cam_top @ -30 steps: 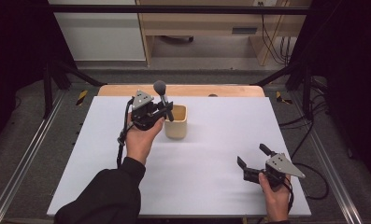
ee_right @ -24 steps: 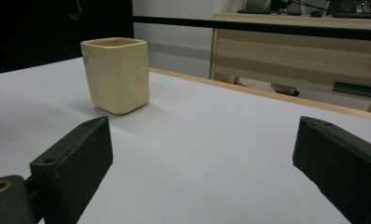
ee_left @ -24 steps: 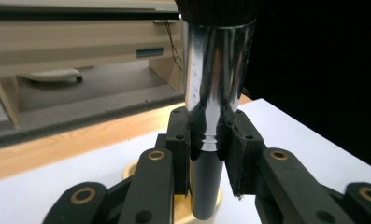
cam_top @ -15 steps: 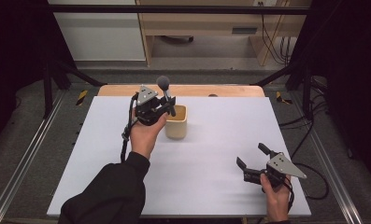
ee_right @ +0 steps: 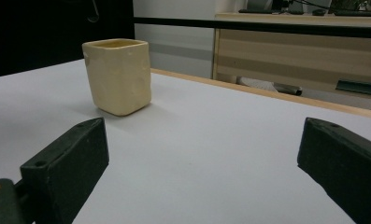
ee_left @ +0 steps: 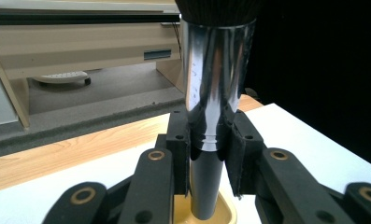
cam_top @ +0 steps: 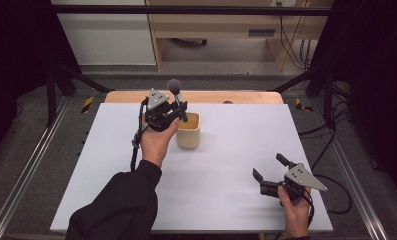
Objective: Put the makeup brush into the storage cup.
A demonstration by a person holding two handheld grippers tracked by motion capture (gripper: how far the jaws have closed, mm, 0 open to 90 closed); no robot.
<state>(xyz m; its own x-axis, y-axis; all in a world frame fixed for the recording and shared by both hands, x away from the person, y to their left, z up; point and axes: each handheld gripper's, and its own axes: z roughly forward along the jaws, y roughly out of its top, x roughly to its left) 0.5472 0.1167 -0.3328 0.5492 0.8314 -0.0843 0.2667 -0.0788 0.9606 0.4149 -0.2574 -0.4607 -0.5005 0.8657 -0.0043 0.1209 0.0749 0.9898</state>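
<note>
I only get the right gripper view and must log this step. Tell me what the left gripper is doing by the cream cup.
Observer: The left gripper is shut on a makeup brush, bristles up, gripped at the shiny metal collar.
Operator: Say where the handle end sits.
Observer: In the left gripper view the dark handle runs down into the cream cup, inside its rim.
Operator: Report how my own gripper looks from above.
Observer: The right gripper rests low at the near right of the white table, jaws wide open with nothing between them, well apart from the cup.
</note>
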